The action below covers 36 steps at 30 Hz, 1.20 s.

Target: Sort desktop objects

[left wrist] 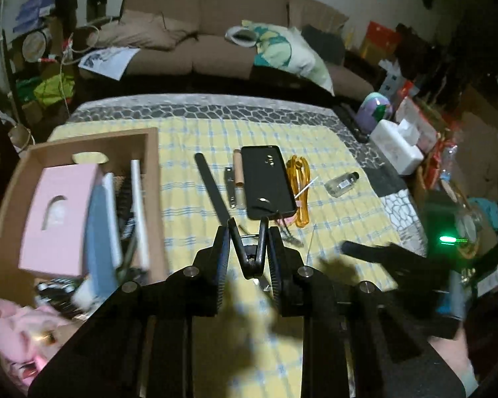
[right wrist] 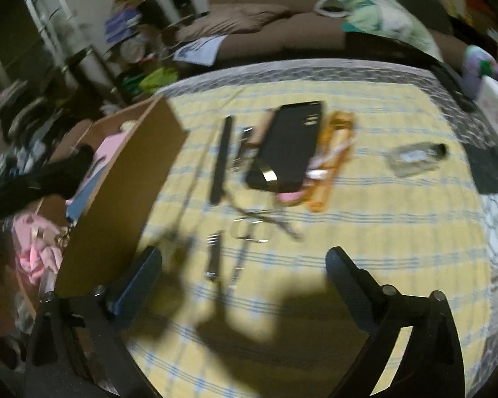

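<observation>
Our left gripper (left wrist: 247, 232) clenched on black clip (left wrist: 252, 252), raised above yellow cloth (left wrist: 332, 152) beside cardboard box (left wrist: 83, 152). Our right gripper (right wrist: 244, 262) released, empty. We judge: swing clip over box wall, then loosen.

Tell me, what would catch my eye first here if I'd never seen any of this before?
Probably the left gripper low in its own view, its jaws shut on a small black clip. Beyond it a black phone lies in the middle of the yellow checked cloth, an orange cable along its right side. At the left stands an open cardboard box holding a pink box.
</observation>
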Each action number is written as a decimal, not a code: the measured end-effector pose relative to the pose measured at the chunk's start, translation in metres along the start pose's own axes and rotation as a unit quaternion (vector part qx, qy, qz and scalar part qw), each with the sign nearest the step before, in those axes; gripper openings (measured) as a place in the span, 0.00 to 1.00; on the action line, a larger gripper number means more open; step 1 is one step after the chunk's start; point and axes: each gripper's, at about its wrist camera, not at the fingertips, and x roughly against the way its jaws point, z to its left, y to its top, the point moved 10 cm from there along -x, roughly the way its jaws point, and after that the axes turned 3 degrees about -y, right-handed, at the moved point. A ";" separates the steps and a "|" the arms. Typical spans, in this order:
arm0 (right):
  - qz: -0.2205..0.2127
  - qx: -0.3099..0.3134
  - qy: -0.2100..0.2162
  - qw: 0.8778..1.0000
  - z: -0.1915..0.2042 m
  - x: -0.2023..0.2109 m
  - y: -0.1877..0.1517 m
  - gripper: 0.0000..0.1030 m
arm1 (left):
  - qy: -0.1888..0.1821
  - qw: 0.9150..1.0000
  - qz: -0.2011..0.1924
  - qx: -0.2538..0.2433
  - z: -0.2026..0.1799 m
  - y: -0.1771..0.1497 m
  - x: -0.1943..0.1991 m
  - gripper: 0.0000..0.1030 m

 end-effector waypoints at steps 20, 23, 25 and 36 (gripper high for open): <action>0.044 0.104 -0.045 0.993 0.045 -0.072 -0.026 0.13 | 0.013 0.997 0.006 0.080 0.122 -0.028 0.038 0.21; 0.029 0.087 -0.032 0.995 0.049 -0.059 -0.015 0.08 | 0.014 0.996 0.008 0.083 0.134 -0.030 0.043 0.21; 0.006 0.080 -0.016 0.997 0.059 -0.040 -0.002 0.08 | 0.015 0.996 0.016 0.088 0.142 -0.034 0.043 0.21; -0.030 0.068 0.019 0.997 0.104 -0.004 0.032 0.09 | 0.047 0.992 0.043 0.105 0.188 -0.064 0.043 0.21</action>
